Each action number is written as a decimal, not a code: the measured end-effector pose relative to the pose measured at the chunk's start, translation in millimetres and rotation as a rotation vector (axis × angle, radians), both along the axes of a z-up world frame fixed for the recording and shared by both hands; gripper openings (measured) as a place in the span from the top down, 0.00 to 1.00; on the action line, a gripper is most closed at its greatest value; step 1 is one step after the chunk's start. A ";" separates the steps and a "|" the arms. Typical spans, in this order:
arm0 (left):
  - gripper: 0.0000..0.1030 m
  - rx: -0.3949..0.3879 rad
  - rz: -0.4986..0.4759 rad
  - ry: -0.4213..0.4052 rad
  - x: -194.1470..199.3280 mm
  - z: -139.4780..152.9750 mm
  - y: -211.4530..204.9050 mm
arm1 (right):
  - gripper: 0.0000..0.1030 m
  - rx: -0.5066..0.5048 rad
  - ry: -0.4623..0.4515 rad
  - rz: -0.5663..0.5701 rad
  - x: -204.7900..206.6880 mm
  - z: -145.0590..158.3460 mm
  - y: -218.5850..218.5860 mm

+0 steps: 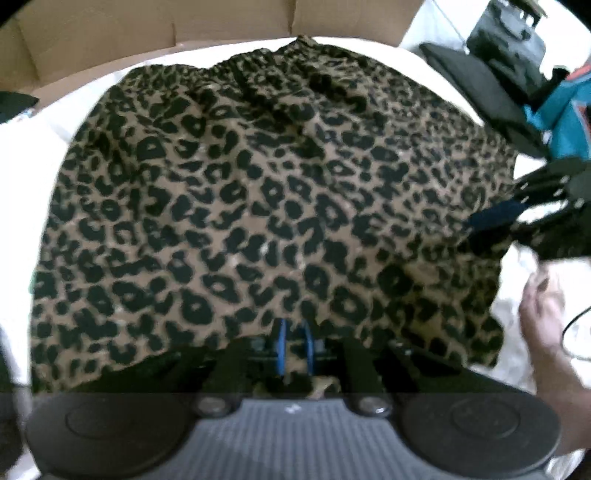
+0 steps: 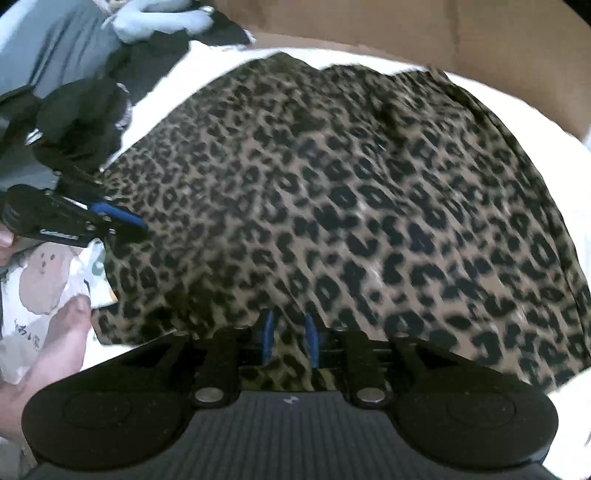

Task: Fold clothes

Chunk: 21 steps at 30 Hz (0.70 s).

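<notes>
Leopard-print garment (image 1: 273, 206) spread on white surface (image 1: 40, 155). Left hand-held gripper (image 1: 294, 345) pinches near hem; right hand-held gripper (image 1: 491, 218) grips right edge. Cardboard box (image 1: 110, 40) behind.

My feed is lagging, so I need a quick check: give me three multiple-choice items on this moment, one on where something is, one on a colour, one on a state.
1. Where does the leopard-print garment lie?
A. Spread on the white surface
B. Inside the cardboard box
C. On a hanger

2. What colour are the pads of the tools?
A. Red
B. Blue
C. Yellow

3. What is the left tool doing?
A. Hanging open, clear of the cloth
B. Pinching the garment's near edge
C. Holding the teal item

Answers:
1. A, white shows around the garment's edges, with the cardboard box beyond it.
2. B, blue strips line both tools' fingers in each wrist view.
3. B, leopard fabric sits between its narrowed fingers; the right tool grips the same hem likewise.
</notes>
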State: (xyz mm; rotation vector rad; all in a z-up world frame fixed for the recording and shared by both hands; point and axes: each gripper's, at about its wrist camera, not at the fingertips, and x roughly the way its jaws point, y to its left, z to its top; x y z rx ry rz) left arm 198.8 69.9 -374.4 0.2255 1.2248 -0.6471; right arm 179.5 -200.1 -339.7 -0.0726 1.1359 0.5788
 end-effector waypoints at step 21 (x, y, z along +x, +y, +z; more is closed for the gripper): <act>0.91 -0.018 -0.096 0.094 -53.2 -29.8 -17.2 | 0.76 -0.070 0.117 0.050 -26.0 -37.1 29.0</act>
